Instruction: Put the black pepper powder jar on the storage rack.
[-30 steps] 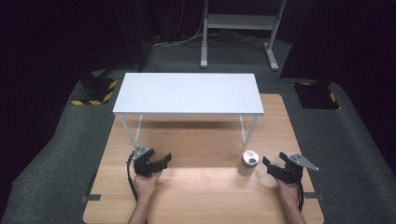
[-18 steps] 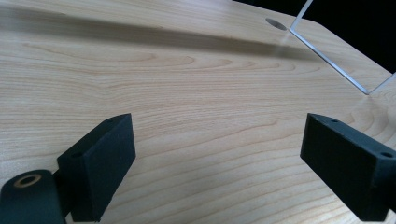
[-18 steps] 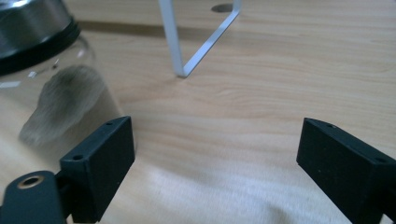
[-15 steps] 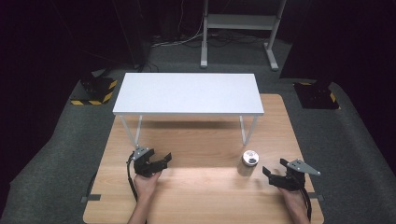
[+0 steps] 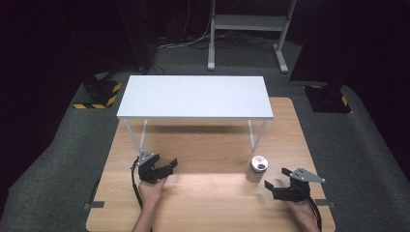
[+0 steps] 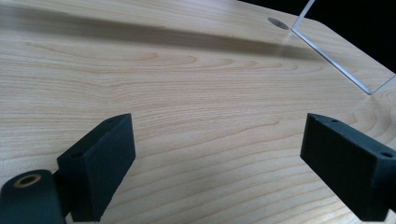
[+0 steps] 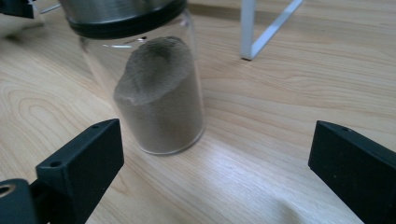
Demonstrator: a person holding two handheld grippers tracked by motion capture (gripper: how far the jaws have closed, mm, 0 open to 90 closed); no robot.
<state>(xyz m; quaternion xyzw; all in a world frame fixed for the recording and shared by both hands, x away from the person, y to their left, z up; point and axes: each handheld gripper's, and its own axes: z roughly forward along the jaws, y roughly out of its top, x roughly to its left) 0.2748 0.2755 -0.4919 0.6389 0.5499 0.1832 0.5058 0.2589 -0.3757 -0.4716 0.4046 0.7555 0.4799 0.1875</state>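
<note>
- A person seated at the near edge of a wooden table (image 5: 212, 145) holds a black two-jaw gripper in each hand, seen from the high view with both forearms entering from the bottom.
- The right gripper (image 5: 279, 180) rests near the table's near right corner, its jaws spread wide apart and gripping nothing; a grey three-cornered plate (image 5: 305, 175) sits on top of it.
- A glass jar (image 5: 257, 167) with a metal lid stands upright on the table just beyond and to the left of the right gripper, apart from both jaws.
- In the right gripper view the jar (image 7: 149, 79) is partly filled with a brown powder heaped unevenly, higher at the back; a black band rings the neck below the steel lid.
- In that same view the jar stands ahead of the open jaws, closer to the jaw at the view's left than to the one at its right, touching neither.
- The left gripper (image 5: 168, 164) lies toward the near left part of the table, held in the person's left hand (image 5: 151, 189), its jaws also wide apart and empty.
- The left gripper view looks across bare wood grain between its two black jaws, with a thin white leg (image 6: 332, 58) crossing the upper right.
- A white raised shelf (image 5: 195, 96) on thin white legs stands over the far half of the table, well apart from both grippers and the jar.
</note>
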